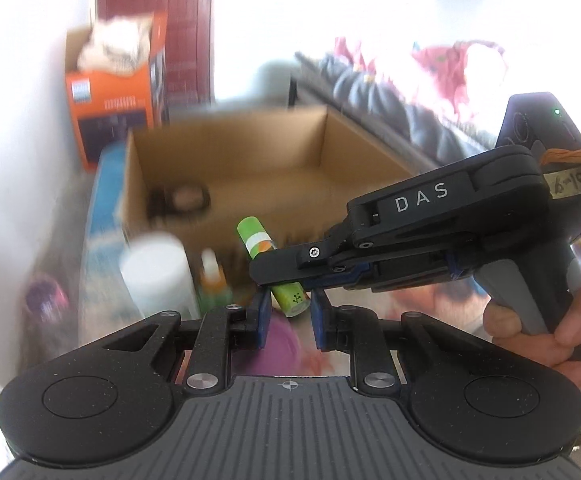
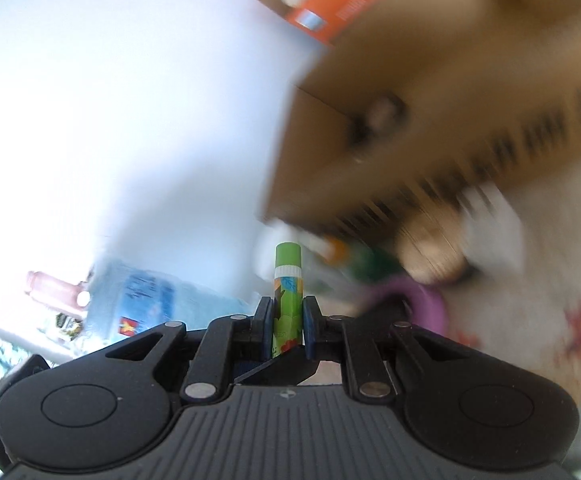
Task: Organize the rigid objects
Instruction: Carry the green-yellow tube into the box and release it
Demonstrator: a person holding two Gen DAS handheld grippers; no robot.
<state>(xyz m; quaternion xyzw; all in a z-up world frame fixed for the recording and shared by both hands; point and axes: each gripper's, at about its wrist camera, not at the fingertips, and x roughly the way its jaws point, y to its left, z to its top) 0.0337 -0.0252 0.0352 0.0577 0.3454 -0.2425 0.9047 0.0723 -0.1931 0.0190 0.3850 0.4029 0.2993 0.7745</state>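
Observation:
A green tube (image 1: 256,236) with a white band and orange print is held in the air in front of an open cardboard box (image 1: 226,152). In the left wrist view my right gripper (image 1: 278,280) reaches in from the right, shut across the tube's middle. My left gripper (image 1: 290,304) has its blue pads (image 1: 264,316) against the tube's lower end. The right wrist view shows the green tube (image 2: 288,264) upright between the shut pads of the right gripper (image 2: 288,312), with the cardboard box (image 2: 410,60) blurred behind. A hand (image 1: 550,328) grips the right tool's handle.
A dark ring-shaped object (image 1: 178,200) lies inside the box. In front of the box stand a white bottle (image 1: 158,276) and a small orange-capped bottle (image 1: 212,284). An orange carton (image 1: 110,112) stands by the wall, a blue pack (image 1: 102,216) lies left of the box, and a dark sofa (image 1: 370,92) lies behind.

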